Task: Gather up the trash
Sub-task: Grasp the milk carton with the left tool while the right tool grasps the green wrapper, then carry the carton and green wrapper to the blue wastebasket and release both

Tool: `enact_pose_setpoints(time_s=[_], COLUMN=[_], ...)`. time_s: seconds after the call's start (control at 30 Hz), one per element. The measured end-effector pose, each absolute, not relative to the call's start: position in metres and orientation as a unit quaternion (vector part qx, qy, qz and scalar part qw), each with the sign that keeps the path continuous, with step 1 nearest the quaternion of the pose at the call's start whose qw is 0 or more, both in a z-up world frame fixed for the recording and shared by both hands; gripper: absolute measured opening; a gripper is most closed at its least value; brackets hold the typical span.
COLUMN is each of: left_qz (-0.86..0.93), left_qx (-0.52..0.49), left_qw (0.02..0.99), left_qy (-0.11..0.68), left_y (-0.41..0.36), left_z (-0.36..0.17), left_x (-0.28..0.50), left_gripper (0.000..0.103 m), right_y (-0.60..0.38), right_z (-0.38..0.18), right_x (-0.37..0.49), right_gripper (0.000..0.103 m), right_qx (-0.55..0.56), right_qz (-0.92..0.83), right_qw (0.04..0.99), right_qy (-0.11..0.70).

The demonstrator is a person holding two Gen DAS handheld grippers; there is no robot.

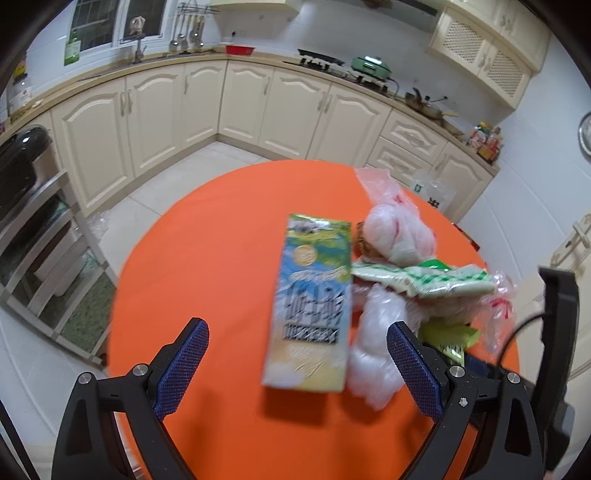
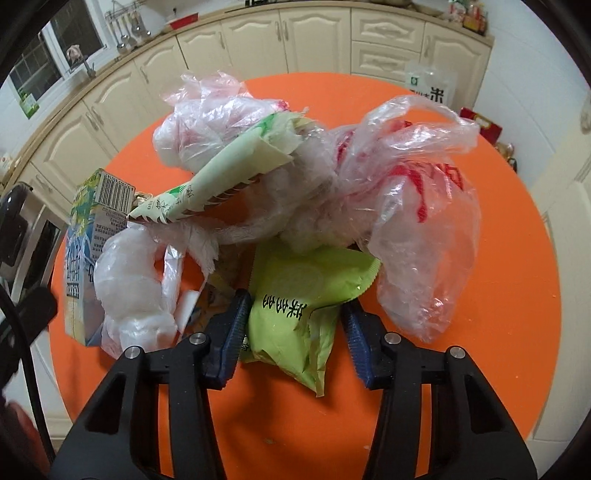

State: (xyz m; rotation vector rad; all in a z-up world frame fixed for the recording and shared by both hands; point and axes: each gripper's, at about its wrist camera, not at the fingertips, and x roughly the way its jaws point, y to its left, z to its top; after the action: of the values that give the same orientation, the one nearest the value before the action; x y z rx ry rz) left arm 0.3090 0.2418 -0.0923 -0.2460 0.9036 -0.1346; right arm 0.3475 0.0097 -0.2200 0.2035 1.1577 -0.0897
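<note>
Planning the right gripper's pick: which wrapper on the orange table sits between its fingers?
The lime-green crinkled snack packet, between the right gripper; the pale green-striped wrapper lies farther off.

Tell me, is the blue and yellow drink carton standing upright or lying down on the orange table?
Lying down. The carton rests flat, printed face up, on the orange table.

Home kitchen; cream cabinets (image 1: 155,110) w/ countertop, gas stove (image 1: 319,61), hanging utensils (image 1: 188,33), window (image 1: 99,22).

Both wrist views downward, sharing orange table (image 1: 207,258).
</note>
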Motion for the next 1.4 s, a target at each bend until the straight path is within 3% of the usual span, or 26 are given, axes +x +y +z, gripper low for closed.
enact_pose_setpoints(time_s=[0.07, 0.13, 0.23, 0.63, 0.9, 1.4], left_qz=[-0.072, -0.066, -0.052, -0.024, -0.036, -0.089], left_qx=[-0.125, -0.129, -0.14, -0.146, -0.132, -0.112], left_qw=[0.887, 0.887, 0.886, 0.893, 0.906, 0.915], left_qy=[0.439, 0.439, 0.439, 0.425, 0.4, 0.378], left_y=[0.24, 0.242, 0.248, 0.266, 0.253, 0.234], left_z=[-0.099, -0.105, -0.114, -0.1, -0.075, -0.051], left_x=[0.318, 0.324, 0.33, 0.296, 0.233, 0.137], left_gripper=[0.09, 0.079, 0.047, 0.046, 0.046, 0.046], right_y=[0.005, 0.001, -0.001, 0.005, -0.002, -0.044], right_z=[-0.219, -0.219, -0.218, -0.198, -0.181, -0.149], right_x=[0.343, 0.342, 0.338, 0.326, 0.295, 0.223], right_gripper=[0.044, 0.043, 0.042, 0.039, 0.022, 0.021], right_qx=[0.102, 0.103, 0.097, 0.097, 0.121, 0.155], right_qz=[-0.041, -0.039, -0.039, -0.025, -0.019, -0.051], right_qw=[0.829, 0.828, 0.828, 0.839, 0.847, 0.864], right_qy=[0.548, 0.549, 0.55, 0.535, 0.517, 0.477])
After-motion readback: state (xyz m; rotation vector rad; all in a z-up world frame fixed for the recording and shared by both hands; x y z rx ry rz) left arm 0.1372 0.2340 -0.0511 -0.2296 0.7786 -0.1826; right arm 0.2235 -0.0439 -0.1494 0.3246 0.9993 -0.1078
